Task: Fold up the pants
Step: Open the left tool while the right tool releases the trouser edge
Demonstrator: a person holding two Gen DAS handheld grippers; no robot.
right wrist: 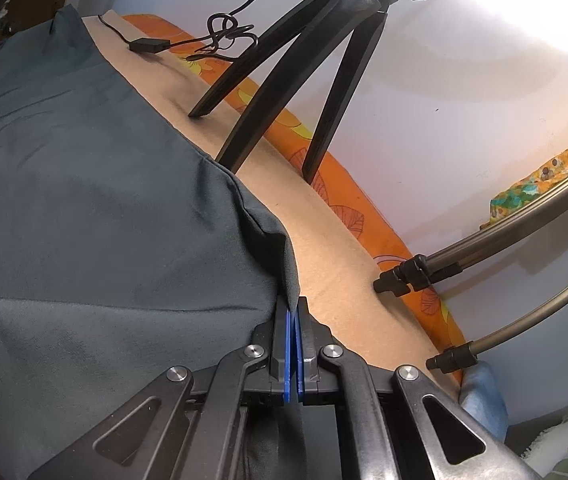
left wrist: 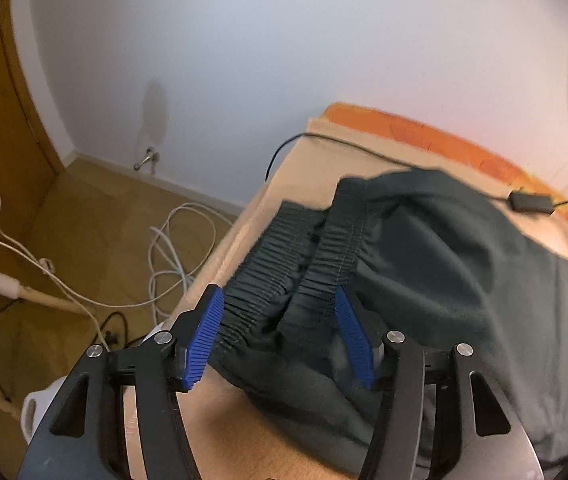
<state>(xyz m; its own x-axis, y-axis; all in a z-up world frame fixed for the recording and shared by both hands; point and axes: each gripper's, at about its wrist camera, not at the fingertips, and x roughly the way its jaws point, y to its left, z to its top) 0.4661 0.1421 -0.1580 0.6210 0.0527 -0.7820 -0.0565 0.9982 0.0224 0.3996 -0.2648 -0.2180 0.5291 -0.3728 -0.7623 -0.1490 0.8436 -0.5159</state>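
Dark green pants (left wrist: 444,260) lie bunched on a beige padded surface (left wrist: 324,152). Their gathered elastic waistband (left wrist: 324,248) is doubled over and runs between the blue pads of my left gripper (left wrist: 278,300). The jaws stand apart around it, so this gripper is open. In the right wrist view the pants (right wrist: 104,200) spread out to the left over the beige surface (right wrist: 324,248). My right gripper (right wrist: 293,308) is shut on a corner of the pants' edge, and the fabric rises out of the closed blue pads.
A black tripod (right wrist: 284,80) stands on the surface close behind the pants. A black cable with an adapter (left wrist: 530,202) lies along the far edge by an orange cloth (left wrist: 424,132). Metal stand legs (right wrist: 484,248) sit to the right. White cables (left wrist: 172,240) coil on the wooden floor.
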